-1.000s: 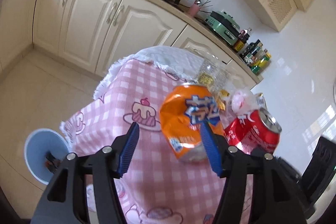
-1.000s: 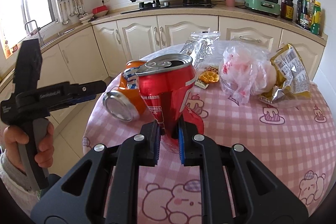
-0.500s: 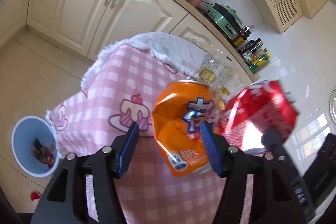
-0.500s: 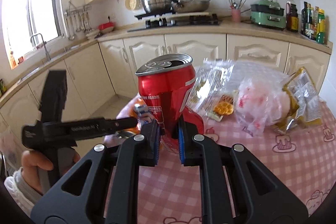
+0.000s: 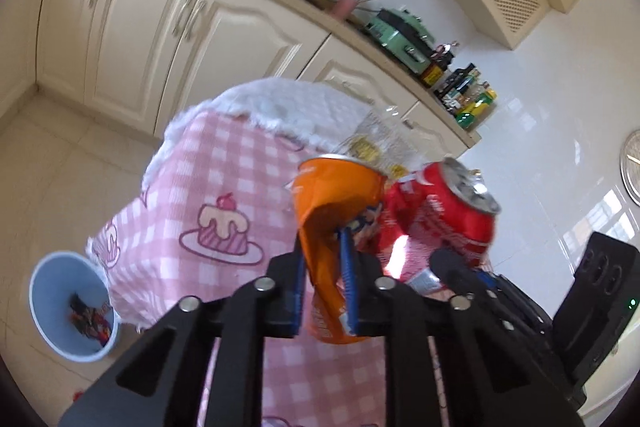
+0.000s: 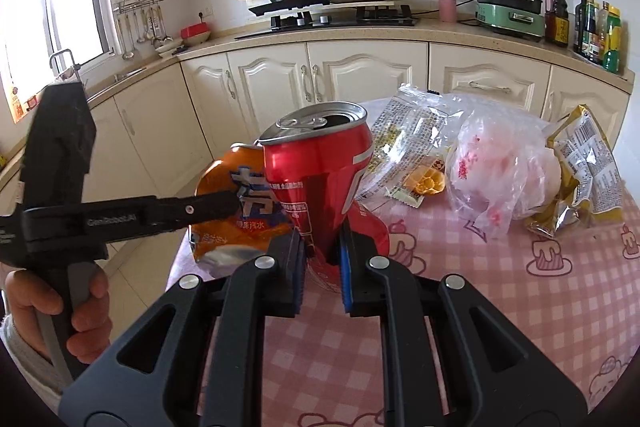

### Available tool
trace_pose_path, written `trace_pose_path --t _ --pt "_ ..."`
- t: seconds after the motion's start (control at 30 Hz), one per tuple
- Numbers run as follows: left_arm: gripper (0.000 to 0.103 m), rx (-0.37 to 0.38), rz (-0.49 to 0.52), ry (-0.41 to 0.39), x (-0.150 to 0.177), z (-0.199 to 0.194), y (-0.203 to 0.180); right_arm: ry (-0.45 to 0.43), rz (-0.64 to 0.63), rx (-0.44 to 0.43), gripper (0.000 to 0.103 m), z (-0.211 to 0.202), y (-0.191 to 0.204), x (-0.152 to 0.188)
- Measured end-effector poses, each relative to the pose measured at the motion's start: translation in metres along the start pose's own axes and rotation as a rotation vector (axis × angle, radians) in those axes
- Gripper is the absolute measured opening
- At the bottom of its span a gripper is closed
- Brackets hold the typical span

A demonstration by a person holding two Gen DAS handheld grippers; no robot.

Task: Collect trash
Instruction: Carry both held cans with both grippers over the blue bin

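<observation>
Two crushed cans, one orange can as our left tongs are closing on it and one red can pinched by our right tongs, hang near the counter edge, open floor and one blue bin below.

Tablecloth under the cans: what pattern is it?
The tablecloth is a pink-and-white check printed with cartoon cakes and bears, clearest in the right wrist view.
</observation>
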State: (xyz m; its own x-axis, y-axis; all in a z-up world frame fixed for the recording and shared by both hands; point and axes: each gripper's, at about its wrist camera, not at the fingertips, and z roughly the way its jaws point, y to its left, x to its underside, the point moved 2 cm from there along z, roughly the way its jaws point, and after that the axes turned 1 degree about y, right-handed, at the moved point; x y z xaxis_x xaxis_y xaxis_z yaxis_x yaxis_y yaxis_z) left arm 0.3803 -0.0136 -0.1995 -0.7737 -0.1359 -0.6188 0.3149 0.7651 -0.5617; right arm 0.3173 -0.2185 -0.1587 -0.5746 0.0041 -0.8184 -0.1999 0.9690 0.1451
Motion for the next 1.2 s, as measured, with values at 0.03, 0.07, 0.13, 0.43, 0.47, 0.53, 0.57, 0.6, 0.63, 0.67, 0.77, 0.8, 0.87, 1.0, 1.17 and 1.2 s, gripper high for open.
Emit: trace_pose_path --t 0.03,0.07,0.13,0.43,0.47,0.53,0.57,0.6,0.63,0.67,0.77,0.8,0.87,1.0,1.17,1.2 --pt "0.009 0.01 0.008 -0.008 0.0 -0.004 -0.003 -0.007 -0.004 -0.003 0.014 -0.003 0.003 0.0" --pt "0.007 0.011 0.015 -0.017 0.001 -0.009 -0.006 -0.011 -0.007 -0.007 0.014 -0.005 0.006 -0.001" --pt "0.006 0.008 0.034 -0.036 0.002 -0.02 -0.01 -0.022 -0.018 -0.009 0.014 -0.009 0.013 -0.003" --pt "0.005 0.01 -0.002 -0.147 0.009 -0.088 0.014 -0.047 -0.08 -0.066 0.014 -0.016 0.069 -0.012" --pt "0.005 -0.001 -0.005 -0.163 0.011 -0.098 0.02 -0.048 -0.093 -0.083 0.014 -0.015 0.081 -0.013" --pt "0.005 -0.024 -0.024 -0.191 0.014 -0.118 0.037 -0.042 -0.12 -0.118 0.014 -0.008 0.106 -0.014" --pt "0.005 -0.041 -0.032 -0.204 0.016 -0.127 0.045 -0.035 -0.129 -0.133 0.014 -0.003 0.116 -0.014" --pt "0.005 -0.082 -0.04 -0.22 0.019 -0.138 0.058 -0.024 -0.142 -0.155 0.014 0.004 0.13 -0.013" --pt "0.005 -0.115 -0.047 -0.227 0.021 -0.145 0.068 -0.009 -0.156 -0.177 0.014 0.013 0.146 -0.01" --pt "0.005 -0.148 -0.058 -0.232 0.023 -0.15 0.079 0.009 -0.168 -0.197 0.014 0.023 0.16 -0.007" --pt "0.005 -0.246 -0.12 -0.226 0.034 -0.16 0.124 0.07 -0.206 -0.248 0.014 0.059 0.202 0.01" --pt "0.005 -0.284 -0.148 -0.216 0.039 -0.16 0.145 0.101 -0.222 -0.262 0.014 0.075 0.217 0.019" --pt "0.005 -0.346 -0.196 -0.194 0.047 -0.156 0.181 0.154 -0.24 -0.278 0.014 0.107 0.241 0.036" --pt "0.005 -0.417 -0.29 -0.141 0.064 -0.135 0.249 0.269 -0.259 -0.291 0.014 0.172 0.274 0.076" --pt "0.005 -0.469 -0.377 -0.031 0.084 -0.082 0.331 0.421 -0.236 -0.266 0.014 0.262 0.285 0.127" --pt "0.006 -0.482 -0.383 -0.003 0.088 -0.067 0.348 0.445 -0.228 -0.26 0.014 0.276 0.283 0.137"
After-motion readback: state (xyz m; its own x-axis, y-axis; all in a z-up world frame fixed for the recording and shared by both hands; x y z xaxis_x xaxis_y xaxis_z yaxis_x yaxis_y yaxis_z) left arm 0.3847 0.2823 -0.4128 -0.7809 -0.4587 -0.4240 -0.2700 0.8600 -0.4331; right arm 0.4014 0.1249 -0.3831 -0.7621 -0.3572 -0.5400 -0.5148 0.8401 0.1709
